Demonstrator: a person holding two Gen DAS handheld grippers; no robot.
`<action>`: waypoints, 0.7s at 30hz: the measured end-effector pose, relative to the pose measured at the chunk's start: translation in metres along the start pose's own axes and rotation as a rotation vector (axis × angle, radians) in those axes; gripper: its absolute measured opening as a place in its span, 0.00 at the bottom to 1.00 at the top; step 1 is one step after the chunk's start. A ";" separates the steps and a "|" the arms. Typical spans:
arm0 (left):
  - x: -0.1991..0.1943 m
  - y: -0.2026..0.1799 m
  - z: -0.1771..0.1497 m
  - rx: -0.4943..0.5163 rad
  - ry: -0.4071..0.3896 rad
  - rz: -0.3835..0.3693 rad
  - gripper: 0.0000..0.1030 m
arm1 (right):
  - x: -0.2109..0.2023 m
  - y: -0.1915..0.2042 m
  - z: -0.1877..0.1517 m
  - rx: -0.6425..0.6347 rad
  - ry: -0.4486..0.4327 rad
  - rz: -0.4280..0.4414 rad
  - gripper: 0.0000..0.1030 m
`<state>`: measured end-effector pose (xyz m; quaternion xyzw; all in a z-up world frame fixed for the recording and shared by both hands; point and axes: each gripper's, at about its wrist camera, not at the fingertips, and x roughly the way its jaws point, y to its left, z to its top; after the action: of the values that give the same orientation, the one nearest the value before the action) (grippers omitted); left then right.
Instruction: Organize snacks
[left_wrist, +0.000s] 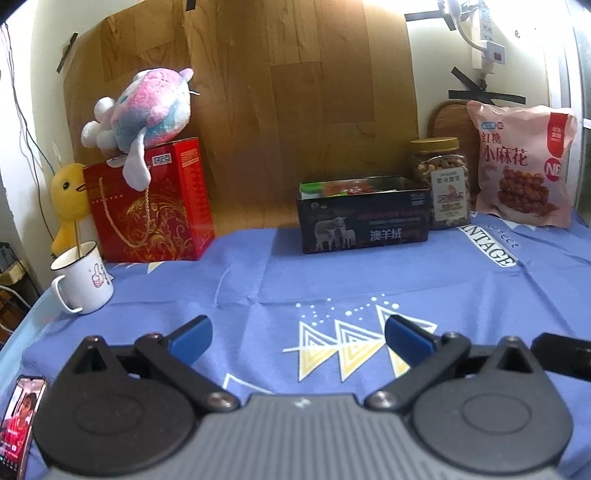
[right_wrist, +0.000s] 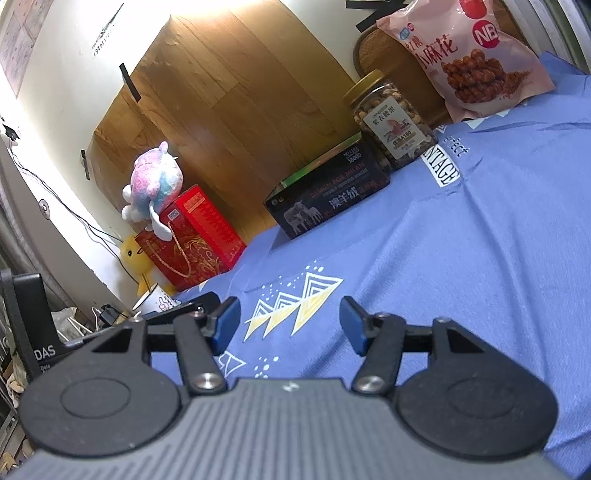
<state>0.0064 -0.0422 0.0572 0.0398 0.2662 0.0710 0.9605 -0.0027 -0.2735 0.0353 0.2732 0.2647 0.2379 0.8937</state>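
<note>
My left hand-held gripper (left_wrist: 297, 339) hangs low over the blue cloth (left_wrist: 332, 280) on the tabletop, its blue fingers spread wide with nothing between them. The black tin (left_wrist: 364, 221) lies well ahead of it and slightly to the right, at the far edge of the cloth. The tin is lidless, with colourful packets showing inside, and its long axis runs across my view, the long printed side facing me. Touching the tin's right end stands an upright nut jar (left_wrist: 441, 182) with a gold lid, and right of the jar a pink snack bag (left_wrist: 524, 166) leans upright against a wooden board. My right hand-held gripper (right_wrist: 290, 325) is also open and empty, held just above the cloth and rolled so the scene tilts; from it the tin (right_wrist: 328, 195) sits well ahead, its long side angled up to the right, with the jar (right_wrist: 391, 122) and the bag (right_wrist: 465, 59) beyond its right end. Well left of the tin stand a red gift box (left_wrist: 147, 206) with a plush toy (left_wrist: 140, 107) on top and a white mug (left_wrist: 83, 280).
</note>
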 end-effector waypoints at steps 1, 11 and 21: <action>0.000 0.000 0.000 0.000 -0.001 0.005 1.00 | 0.000 0.000 0.000 -0.001 0.001 -0.001 0.60; 0.001 0.003 -0.002 0.025 -0.008 0.084 1.00 | 0.001 -0.002 -0.002 0.015 0.008 -0.001 0.60; 0.002 0.001 -0.004 0.089 -0.049 0.176 1.00 | 0.004 -0.002 -0.002 0.016 0.016 0.000 0.60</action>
<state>0.0057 -0.0410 0.0525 0.1076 0.2411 0.1420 0.9540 -0.0006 -0.2723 0.0316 0.2785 0.2735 0.2379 0.8894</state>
